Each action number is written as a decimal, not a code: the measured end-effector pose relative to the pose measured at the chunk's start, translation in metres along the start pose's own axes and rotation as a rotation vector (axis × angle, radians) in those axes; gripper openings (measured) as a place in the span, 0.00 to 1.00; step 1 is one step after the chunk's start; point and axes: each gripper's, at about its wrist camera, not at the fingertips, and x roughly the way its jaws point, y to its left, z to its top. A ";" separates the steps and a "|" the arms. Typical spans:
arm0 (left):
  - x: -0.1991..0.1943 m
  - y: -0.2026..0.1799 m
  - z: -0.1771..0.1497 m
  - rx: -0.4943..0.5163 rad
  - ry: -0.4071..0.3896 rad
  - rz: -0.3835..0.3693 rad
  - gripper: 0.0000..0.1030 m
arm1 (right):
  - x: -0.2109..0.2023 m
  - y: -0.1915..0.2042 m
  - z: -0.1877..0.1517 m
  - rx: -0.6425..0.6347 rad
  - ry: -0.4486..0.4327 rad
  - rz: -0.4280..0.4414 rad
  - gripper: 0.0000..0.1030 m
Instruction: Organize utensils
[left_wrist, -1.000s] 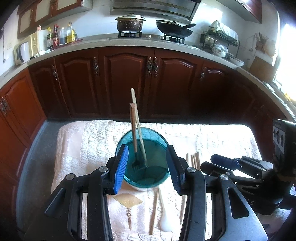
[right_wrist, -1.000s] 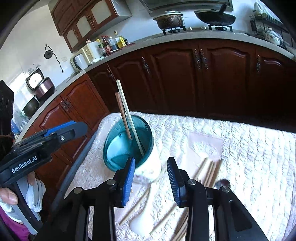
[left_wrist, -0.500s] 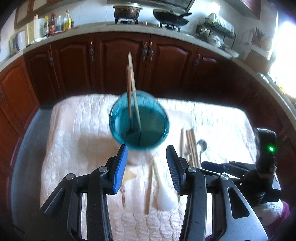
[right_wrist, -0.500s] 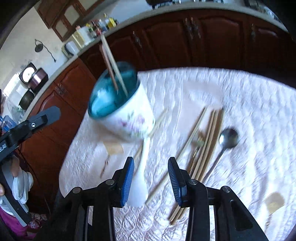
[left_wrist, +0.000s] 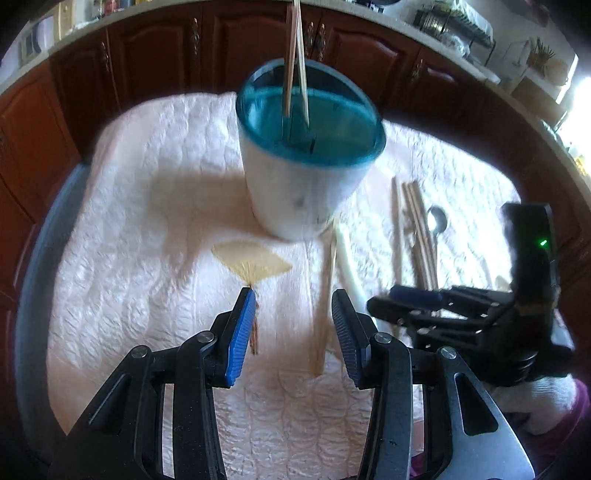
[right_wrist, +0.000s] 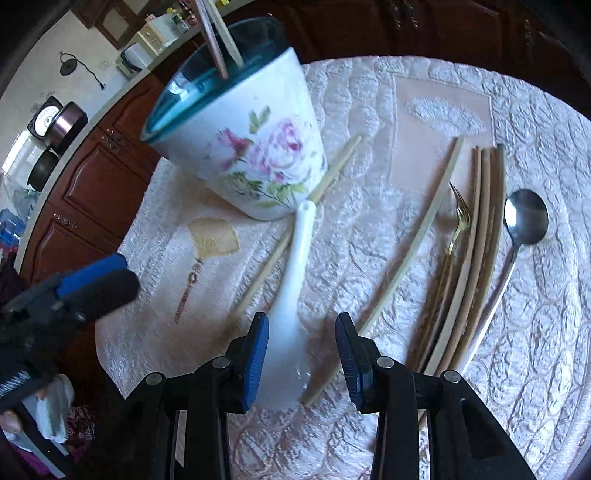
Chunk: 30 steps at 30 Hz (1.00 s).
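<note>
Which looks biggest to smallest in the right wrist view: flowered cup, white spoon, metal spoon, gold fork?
1. Flowered cup
2. White spoon, though nearest the camera
3. Metal spoon
4. Gold fork, partly hidden among chopsticks, so unsure

Both cameras ride on handheld grippers and look steeply down along their fingers, close over the quilted tabletop (left_wrist: 147, 258). The left wrist view faces the cabinets (left_wrist: 155, 48) head-on; the right wrist view sits beside it, angled leftward. Both share the floral cup (right_wrist: 258, 155), the white spoon (right_wrist: 291, 295) and each other's gripper
</note>
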 end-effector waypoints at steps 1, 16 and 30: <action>0.004 0.001 -0.002 0.000 0.013 0.003 0.41 | -0.002 -0.003 -0.002 0.008 -0.003 0.001 0.35; 0.071 -0.017 -0.007 0.039 0.121 0.012 0.26 | -0.043 -0.050 -0.024 0.110 -0.107 -0.021 0.33; 0.070 -0.017 -0.007 0.063 0.128 -0.033 0.06 | -0.031 -0.062 0.002 0.139 -0.108 -0.080 0.18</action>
